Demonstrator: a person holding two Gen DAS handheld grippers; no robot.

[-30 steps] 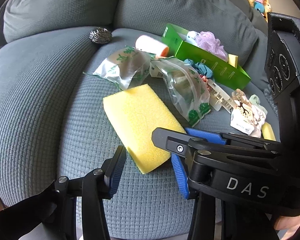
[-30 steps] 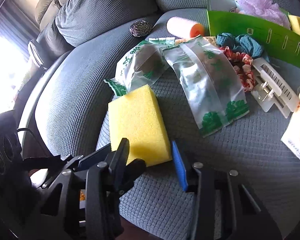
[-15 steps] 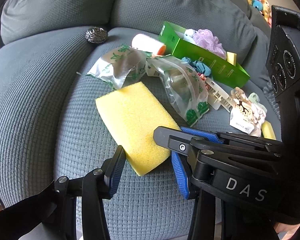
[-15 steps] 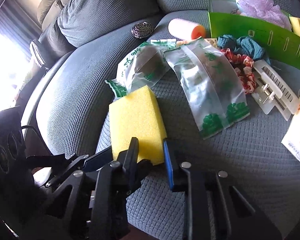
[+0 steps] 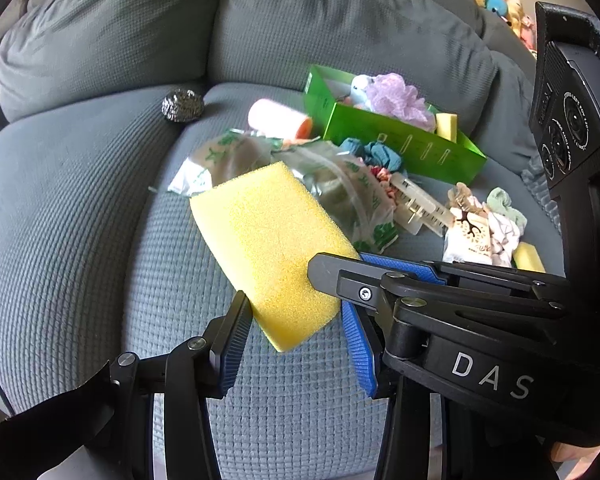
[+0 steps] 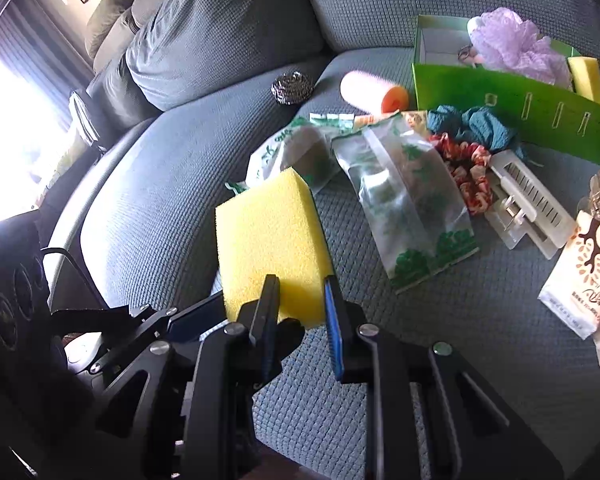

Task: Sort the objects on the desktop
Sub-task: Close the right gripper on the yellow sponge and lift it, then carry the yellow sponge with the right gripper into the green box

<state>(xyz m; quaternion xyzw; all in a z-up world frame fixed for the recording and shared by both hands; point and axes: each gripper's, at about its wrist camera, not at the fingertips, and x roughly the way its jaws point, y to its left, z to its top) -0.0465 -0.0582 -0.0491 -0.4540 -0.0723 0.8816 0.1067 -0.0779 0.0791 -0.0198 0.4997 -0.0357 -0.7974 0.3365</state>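
Note:
A big yellow sponge (image 5: 266,240) (image 6: 270,240) is lifted off the grey sofa seat, its far end tilted up. My right gripper (image 6: 300,300) is shut on the sponge's near end. My left gripper (image 5: 296,340) stands open around that same near corner; whether its pads touch it I cannot tell. The right gripper's body (image 5: 440,292) crosses the left wrist view. A green box (image 5: 396,136) (image 6: 512,108) at the back right holds a purple bath pouf (image 5: 396,96) and a small yellow sponge (image 6: 586,76).
Loose on the seat: a steel scourer (image 5: 183,105), a pink roller (image 5: 280,118), two plastic bags (image 6: 412,196), teal cloth (image 6: 472,124), a red scrunchie (image 6: 468,172), a white plastic clip (image 6: 528,208), a tissue pack (image 6: 584,276). Sofa back cushions (image 5: 300,20) rise behind.
My right gripper has closed on the sponge's near end and raised it off the seat. The left gripper has moved in around the same corner.

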